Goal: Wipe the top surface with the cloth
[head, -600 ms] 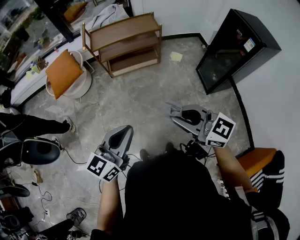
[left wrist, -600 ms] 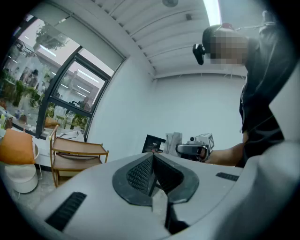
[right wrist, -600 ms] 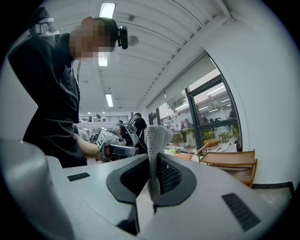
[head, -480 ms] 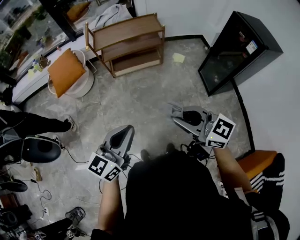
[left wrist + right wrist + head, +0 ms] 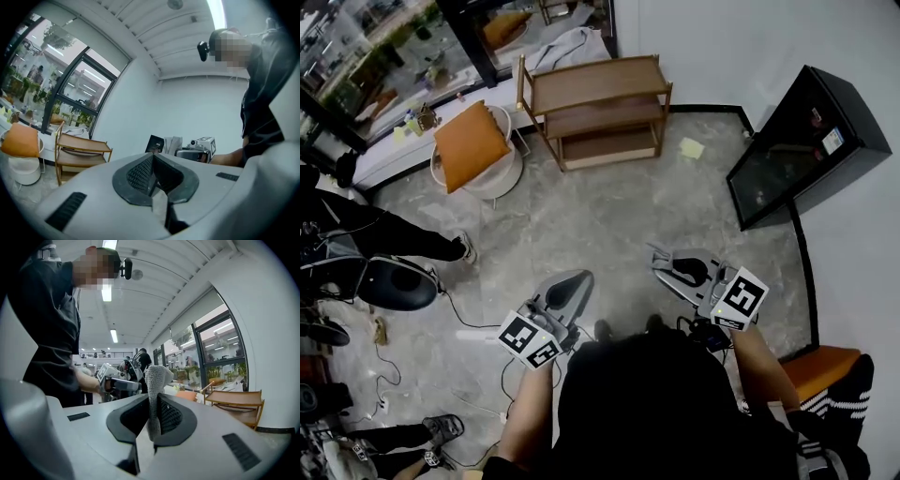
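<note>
Shelf [image 5: 591, 82] now lower in view; right tongs [image 5: 153, 404] clamp cloth [image 5: 157, 376].

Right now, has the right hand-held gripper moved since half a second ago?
Yes. The right hand-held gripper, clamping the grey knitted cloth, shifted left against the black glass-fronted cabinet.

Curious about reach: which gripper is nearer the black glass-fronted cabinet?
Right. The right gripper is left of the black glass-fronted cabinet; the left gripper sits farther left.
</note>
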### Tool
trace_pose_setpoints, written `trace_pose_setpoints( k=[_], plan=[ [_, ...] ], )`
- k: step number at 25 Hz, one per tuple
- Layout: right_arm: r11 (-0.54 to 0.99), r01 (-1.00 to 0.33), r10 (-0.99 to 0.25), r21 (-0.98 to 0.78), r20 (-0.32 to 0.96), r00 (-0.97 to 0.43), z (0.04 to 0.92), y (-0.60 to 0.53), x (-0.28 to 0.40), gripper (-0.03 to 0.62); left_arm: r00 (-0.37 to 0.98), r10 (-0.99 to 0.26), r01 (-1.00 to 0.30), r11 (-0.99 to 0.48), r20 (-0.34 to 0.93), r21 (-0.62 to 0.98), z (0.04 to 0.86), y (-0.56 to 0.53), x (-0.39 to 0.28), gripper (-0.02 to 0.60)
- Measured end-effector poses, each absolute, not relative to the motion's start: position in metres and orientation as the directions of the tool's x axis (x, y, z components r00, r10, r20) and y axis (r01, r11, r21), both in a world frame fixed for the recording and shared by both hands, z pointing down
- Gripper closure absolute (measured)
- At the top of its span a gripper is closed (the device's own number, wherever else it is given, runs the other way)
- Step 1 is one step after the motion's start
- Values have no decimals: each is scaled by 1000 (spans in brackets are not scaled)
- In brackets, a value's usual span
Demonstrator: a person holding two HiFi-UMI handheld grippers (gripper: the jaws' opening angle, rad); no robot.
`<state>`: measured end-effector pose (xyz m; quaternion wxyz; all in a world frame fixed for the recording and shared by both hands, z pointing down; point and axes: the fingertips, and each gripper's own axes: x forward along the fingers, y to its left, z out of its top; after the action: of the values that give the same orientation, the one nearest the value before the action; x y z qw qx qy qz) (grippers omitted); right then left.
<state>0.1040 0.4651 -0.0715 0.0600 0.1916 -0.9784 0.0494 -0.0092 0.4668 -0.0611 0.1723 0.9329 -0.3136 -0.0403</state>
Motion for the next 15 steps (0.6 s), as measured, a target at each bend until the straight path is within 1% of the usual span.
trace_pose_setpoints(
  k=[3,6,8,11,15],
  plan=[
    [926,-373,-361,-59,158,-919,-65,465,108,559,811,-584,-560,-748,49,356,-56,466,-2,571],
    [926,-369,-353,-81,167,-921,-57,465,120,559,814,-576,-557,-742,70,373,-51,463,7,571],
    [921,-385,-370,-62,177,-912,-54,458,133,559,800,-596,-575,-722,77,384,-49,455,10,571],
    [898,-439,-434,25,213,-875,-51,441,153,559,771,-631,-606,-687,84,400,-48,445,6,571],
    [896,-444,-435,-4,194,-879,-53,432,166,559,744,-660,-637,-653,104,410,-44,446,1,571]
  ],
)
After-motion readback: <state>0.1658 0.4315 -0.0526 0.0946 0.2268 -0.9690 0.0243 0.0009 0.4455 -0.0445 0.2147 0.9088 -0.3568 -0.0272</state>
